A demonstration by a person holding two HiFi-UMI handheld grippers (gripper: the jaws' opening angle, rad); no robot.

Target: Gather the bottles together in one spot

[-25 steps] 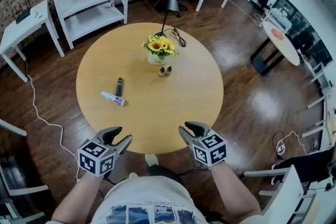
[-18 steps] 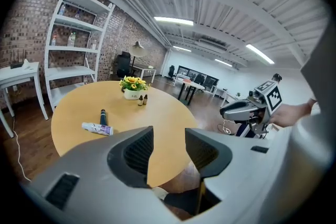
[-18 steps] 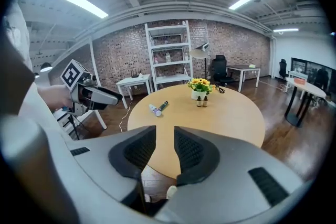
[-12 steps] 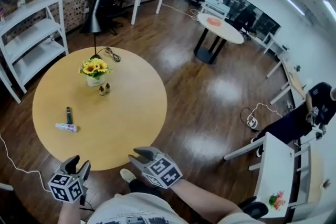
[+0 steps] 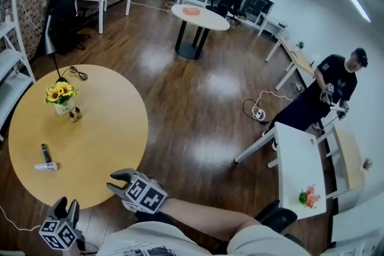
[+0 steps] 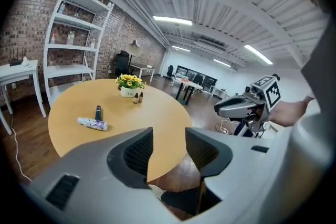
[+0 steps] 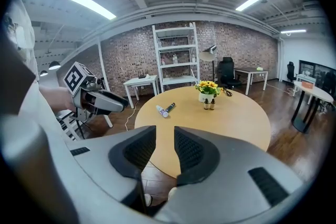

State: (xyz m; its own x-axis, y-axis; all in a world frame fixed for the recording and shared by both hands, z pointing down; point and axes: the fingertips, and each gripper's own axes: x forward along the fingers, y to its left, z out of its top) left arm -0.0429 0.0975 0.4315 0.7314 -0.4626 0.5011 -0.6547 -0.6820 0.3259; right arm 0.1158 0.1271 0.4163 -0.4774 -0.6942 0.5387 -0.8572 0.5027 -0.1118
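We hold both claws by the edge of the round surface (image 5: pixel 102 129) — nothing is in them. Our left claw (image 5: pixel 65 205) is partly open, and our right claw (image 5: pixel 113 181) is open just a little. A white bottle (image 5: pixel 46 166) and a dark bottle (image 5: pixel 44 151) lie close together — two small brown bottles (image 5: pixel 74 115) stand by the flowers (image 5: pixel 60 93).

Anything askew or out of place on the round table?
A white bottle and a dark bottle lie on their sides, away from the two small upright bottles by the flowers.
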